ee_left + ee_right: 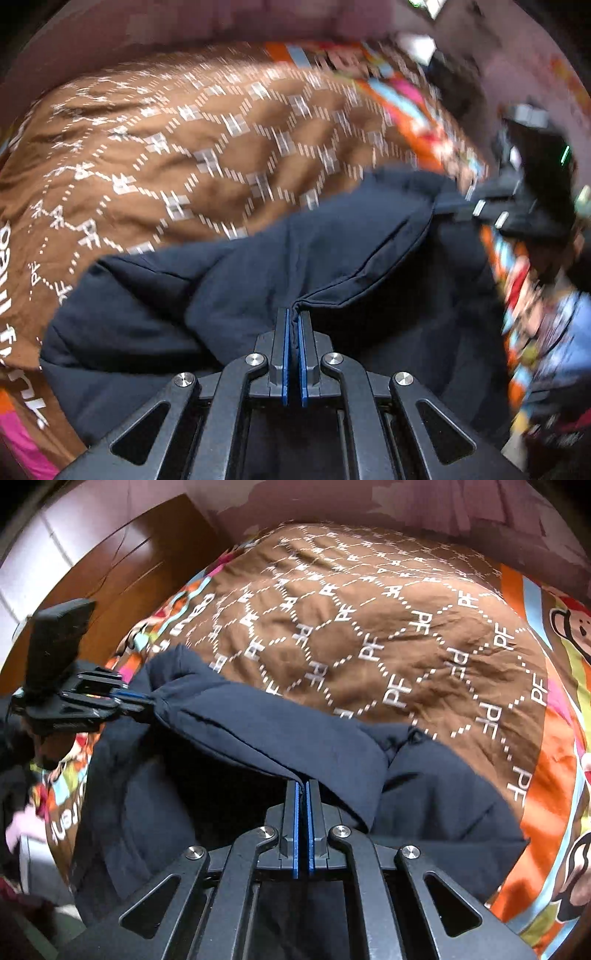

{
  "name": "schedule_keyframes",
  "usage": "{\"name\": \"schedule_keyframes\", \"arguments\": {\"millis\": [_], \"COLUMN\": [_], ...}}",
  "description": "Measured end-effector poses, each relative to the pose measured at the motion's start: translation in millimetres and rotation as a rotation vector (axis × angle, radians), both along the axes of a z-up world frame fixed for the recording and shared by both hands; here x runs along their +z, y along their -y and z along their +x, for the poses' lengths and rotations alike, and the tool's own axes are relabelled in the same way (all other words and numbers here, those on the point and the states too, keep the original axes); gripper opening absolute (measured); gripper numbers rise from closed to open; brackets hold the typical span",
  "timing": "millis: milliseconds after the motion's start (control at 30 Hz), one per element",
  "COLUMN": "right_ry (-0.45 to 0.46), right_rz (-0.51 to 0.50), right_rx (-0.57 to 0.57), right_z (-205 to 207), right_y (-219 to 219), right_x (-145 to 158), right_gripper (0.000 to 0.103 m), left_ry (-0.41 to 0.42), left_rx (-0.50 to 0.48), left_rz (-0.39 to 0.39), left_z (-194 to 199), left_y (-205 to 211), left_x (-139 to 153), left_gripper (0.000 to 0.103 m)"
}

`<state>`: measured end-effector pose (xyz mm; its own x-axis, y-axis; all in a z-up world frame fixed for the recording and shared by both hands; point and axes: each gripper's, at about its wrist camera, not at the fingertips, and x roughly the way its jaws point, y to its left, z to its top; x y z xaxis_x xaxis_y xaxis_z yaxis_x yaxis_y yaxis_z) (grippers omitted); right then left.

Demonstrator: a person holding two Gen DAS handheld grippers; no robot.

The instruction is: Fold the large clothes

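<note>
Left claw point(294, 319): blue pads pressed together on a pinched fold of the navy garment point(258, 280), hem seam running right from the pinch.
Right claw point(303, 790): pads together, clamped on a folded navy edge; fabric bunches right at the tips.
Left claw seen from right wrist point(138, 701): far left of frame, gripping the other end of the same raised fold.
Right claw seen from left wrist point(476, 212): upper right, blurred, at the garment's far corner.
Navy garment point(258, 731): on the bed, near side, close to both cameras; a thick rolled fold spans between the two claws, rest of it spreads below and to the right.
Garment edges: stitched hem visible in left view; far edge lies over the brown cover; right part in right view ends just short of the orange border.
Bedspread point(369, 627): brown centre with white PF lattice print, wrinkled, orange and cartoon border point(546, 738) around it.
Open room: wide stretch of brown cover beyond the garment, bare up to the far bed edge.
Bed edge: left side border drops off beside a wooden panel point(129, 565); pinkish wall behind.
Blur: left view is smeared, right-side detail unreadable.
</note>
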<state>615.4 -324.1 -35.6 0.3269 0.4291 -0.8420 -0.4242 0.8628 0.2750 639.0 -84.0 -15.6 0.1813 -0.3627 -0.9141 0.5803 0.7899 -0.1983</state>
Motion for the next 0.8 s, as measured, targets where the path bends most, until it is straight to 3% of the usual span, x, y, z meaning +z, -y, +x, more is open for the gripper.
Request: {"name": "schedule_keyframes", "arguments": {"millis": [67,200,300,433,533,667,800], "right_ry": [0.023,0.103,0.062,-0.089,-0.123,-0.155,-0.185], "right_rz": [0.073,0.161,0.153,0.125,0.136,0.185,0.195], "right_rx": [0.015,-0.035,-0.083,-0.089,-0.093,-0.064,-0.058], "right_z": [-6.7,1.0,29.4,63.0,59.3,44.3,41.8], "right_y": [5.2,10.5,-0.8,-25.0,-30.2,-21.1,-14.2], "right_x": [10.3,30.0,17.6,-35.1,-52.2,-55.9,-62.6], "right_gripper": [0.004,0.004,0.004,0.004,0.005,0.004,0.004], "left_ry": [0.013,0.004,0.013,0.018,0.0,-0.057,-0.064], "left_rx": [-0.022,-0.013,-0.028,-0.016,0.014,0.082,0.123], "left_rz": [0.047,0.055,0.077,0.081,0.021,-0.189,-0.309], "left_z": [-6.6,-3.4,-5.0,-5.4,-3.0,17.0,36.4], "left_y": [2.5,0.1,3.8,4.0,-4.1,-26.7,-26.6], "left_x": [-9.1,-10.7,-12.4,-12.8,-2.2,30.7,46.3], "left_gripper": [0.004,0.004,0.004,0.005,0.005,0.007,0.007]}}
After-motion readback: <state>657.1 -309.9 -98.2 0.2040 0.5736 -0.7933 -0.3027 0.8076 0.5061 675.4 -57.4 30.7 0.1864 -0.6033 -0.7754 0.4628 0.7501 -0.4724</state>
